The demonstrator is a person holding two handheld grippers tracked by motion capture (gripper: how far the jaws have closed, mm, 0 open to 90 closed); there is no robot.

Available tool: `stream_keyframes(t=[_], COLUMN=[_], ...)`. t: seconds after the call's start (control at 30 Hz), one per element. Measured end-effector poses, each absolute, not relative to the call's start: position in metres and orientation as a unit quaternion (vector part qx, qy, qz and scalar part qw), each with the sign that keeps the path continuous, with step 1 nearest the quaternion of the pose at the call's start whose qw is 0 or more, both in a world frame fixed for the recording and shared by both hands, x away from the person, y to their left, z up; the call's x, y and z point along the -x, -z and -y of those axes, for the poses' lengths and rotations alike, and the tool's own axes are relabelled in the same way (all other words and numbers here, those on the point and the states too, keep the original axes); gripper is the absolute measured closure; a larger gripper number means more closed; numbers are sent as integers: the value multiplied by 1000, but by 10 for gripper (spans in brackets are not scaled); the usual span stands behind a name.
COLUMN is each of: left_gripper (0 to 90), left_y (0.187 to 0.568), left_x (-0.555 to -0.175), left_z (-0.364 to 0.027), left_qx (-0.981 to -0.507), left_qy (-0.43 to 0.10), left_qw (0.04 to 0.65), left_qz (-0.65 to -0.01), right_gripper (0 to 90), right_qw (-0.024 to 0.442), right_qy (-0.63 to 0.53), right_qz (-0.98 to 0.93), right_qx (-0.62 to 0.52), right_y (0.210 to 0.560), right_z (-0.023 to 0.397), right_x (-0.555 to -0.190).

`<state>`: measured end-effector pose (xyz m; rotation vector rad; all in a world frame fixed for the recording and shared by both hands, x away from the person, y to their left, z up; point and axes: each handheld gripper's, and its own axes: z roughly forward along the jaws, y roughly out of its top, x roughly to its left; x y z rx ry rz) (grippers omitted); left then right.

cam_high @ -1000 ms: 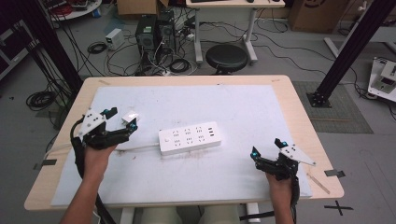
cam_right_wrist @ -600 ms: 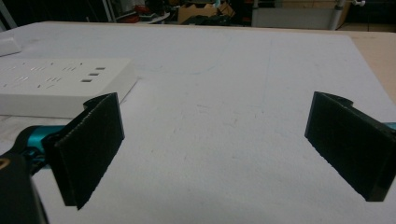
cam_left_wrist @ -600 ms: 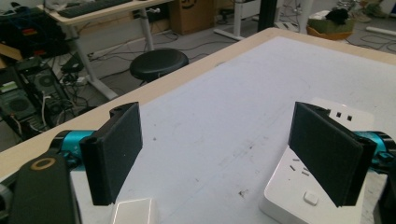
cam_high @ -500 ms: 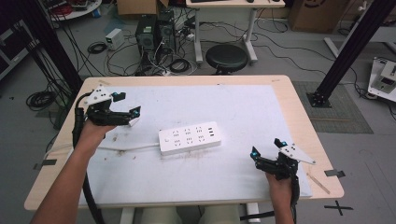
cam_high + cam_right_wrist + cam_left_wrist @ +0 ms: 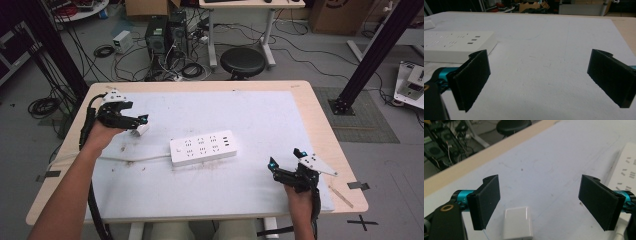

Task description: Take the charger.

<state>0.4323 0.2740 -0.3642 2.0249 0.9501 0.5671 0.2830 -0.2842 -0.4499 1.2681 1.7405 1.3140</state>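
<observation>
White mat (image 5: 260, 115), power strip (image 5: 202, 147) centered

A black round stool (image 5: 242, 61) stands beyond the table (image 5: 210, 86), near computer towers (image 5: 167, 32) and tangled floor cables (image 5: 107, 50)

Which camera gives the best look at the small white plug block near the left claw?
The left gripper view: the white plug block sits close up between that open left claw's jaws. The high view shows it small, beside the claw tips. The right gripper view shows the power strip instead.
</observation>
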Motion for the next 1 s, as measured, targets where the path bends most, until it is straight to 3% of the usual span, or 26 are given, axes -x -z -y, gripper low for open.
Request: stream_keyframes(t=[1.0], left_gripper=[193], left_y=[436], left_x=[-473], left_z=[-285], left_qx=[-822], left_qy=[-147], left_qw=[296], left_qz=[-463], right_gripper=[46], right_qw=[302], right_qy=[-491], right_qz=[-662], right_qx=[-479], right_y=[450], right_z=[284], right_x=[-284])
